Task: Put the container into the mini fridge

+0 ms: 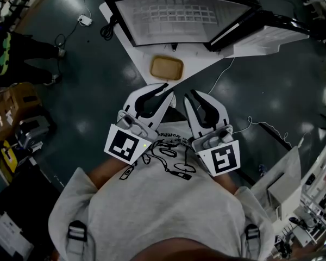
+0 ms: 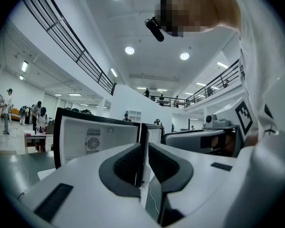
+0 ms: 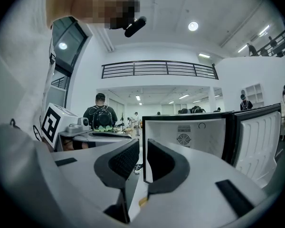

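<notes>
One container (image 1: 166,67), a shallow tan tray with rounded corners, lay just above the middle of the head view. It sat alone on the white table (image 1: 137,63), close to the table's lower tip, with a band of bare tabletop between it and the single mini fridge (image 1: 179,15) above it. The fridge stood at the top of the frame with its white, ribbed inside showing. Its one door (image 1: 266,34) was swung wide to the upper right, so the opening faced the container with nothing in the way.

Two tools were held against the person's chest, below the table's tip and apart from the container. The left tool (image 1: 164,87) was left of centre and the right tool (image 1: 191,94) right of centre, side by side, each with one marker cube. In the left gripper view the left tool (image 2: 144,146) had its jaws drawn in to a thin slit with nothing in it. The fridge (image 2: 95,139) showed beyond them. In the right gripper view the right tool (image 3: 143,144) was likewise all but closed and empty, with the fridge (image 3: 185,137) and its door (image 3: 256,137) ahead.

Dark floor (image 1: 87,107) lay open on both sides of the table. One thin white cable (image 1: 261,126) trailed across it at the right. One bystander (image 1: 22,53) stood at the far left edge, well away.
</notes>
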Motion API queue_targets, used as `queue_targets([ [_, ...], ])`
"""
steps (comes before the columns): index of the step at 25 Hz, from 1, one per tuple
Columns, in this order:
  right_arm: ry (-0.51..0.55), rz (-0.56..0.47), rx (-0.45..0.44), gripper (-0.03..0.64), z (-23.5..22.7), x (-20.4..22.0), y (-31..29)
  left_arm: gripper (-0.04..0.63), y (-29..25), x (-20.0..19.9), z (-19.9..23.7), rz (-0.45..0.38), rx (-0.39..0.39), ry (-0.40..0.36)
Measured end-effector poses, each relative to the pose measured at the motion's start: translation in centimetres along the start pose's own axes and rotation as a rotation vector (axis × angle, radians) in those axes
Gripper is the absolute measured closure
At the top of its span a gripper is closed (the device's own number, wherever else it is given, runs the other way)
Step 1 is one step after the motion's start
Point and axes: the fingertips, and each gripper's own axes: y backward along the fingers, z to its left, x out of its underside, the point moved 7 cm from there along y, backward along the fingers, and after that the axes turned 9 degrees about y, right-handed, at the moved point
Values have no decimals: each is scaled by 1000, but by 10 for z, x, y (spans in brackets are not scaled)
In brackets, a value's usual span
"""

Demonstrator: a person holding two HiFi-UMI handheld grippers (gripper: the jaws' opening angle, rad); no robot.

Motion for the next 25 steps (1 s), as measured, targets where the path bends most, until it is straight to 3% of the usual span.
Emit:
queue_targets([
  [15, -15, -10, -79, 549, -66, 12, -14, 534, -62, 1, 1, -4, -82, 9],
  [25, -26, -11, -117, 549, -80, 16, -20, 534, -72, 2, 4, -7, -135, 26],
])
